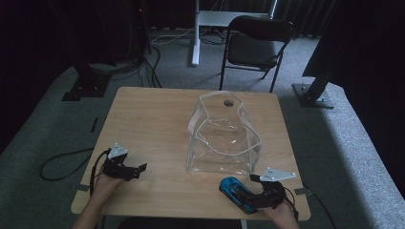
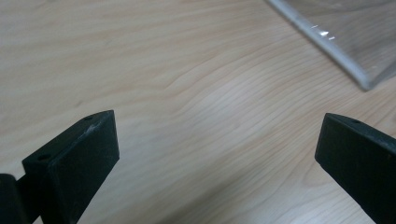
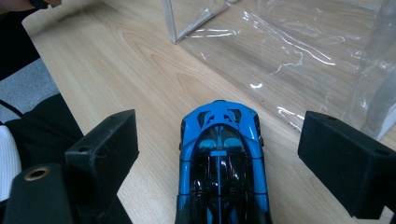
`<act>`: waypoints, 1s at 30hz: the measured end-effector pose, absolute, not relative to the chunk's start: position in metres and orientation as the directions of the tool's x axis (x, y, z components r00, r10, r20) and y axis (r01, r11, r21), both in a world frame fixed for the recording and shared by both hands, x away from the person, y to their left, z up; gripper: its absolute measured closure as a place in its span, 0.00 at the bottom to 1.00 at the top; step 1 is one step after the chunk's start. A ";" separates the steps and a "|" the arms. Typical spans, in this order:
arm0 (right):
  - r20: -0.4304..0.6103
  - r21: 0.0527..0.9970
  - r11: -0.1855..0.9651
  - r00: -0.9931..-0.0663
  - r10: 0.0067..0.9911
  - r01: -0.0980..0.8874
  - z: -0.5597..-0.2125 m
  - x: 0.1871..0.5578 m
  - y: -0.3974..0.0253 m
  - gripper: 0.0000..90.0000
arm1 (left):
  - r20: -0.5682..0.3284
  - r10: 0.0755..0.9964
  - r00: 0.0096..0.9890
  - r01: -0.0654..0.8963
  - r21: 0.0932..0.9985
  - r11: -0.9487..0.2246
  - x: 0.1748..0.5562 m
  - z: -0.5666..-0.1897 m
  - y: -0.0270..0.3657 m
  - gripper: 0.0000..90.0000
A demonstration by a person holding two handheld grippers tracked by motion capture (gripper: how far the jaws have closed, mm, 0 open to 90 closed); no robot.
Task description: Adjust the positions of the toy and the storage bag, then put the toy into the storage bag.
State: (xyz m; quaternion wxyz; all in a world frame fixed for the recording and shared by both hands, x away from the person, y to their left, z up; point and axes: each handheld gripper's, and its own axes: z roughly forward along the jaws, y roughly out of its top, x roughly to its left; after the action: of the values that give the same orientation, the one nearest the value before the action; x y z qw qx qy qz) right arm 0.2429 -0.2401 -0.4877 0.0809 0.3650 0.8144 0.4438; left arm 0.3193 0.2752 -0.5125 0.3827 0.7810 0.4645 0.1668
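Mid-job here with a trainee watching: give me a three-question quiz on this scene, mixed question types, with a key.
1. True or false: the right gripper is shut on the blue toy car.
2. Multiple choice: the clear plastic bag is A) lying flat and folded, B) standing with its mouth open, C) hanging from the left gripper.
3. Fill in: the jaws of the left gripper stand apart over the bare wooden ____.

Key
1. False: its jaws stand wide on either side of the car, not touching it.
2. B.
3. table.
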 end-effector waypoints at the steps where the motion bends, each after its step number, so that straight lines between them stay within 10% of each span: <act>1: 0.192 0.782 0.340 -0.720 0.666 0.523 -0.488 0.243 -0.240 0.13 | -0.095 0.853 0.513 0.598 0.753 -0.276 0.319 -0.512 0.275 0.00; 30: 0.104 0.657 0.509 -0.736 0.669 0.556 -0.509 0.254 -0.208 0.13 | -0.034 0.934 0.355 0.694 0.679 -0.239 0.270 -0.535 0.325 0.00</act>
State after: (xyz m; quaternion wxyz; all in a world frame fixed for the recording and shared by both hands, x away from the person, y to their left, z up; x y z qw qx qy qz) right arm 0.2538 -0.2078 -0.5093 0.0815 0.3539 0.8648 0.3467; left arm 0.2701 0.3247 -0.5351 0.3095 0.7627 0.5338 0.1940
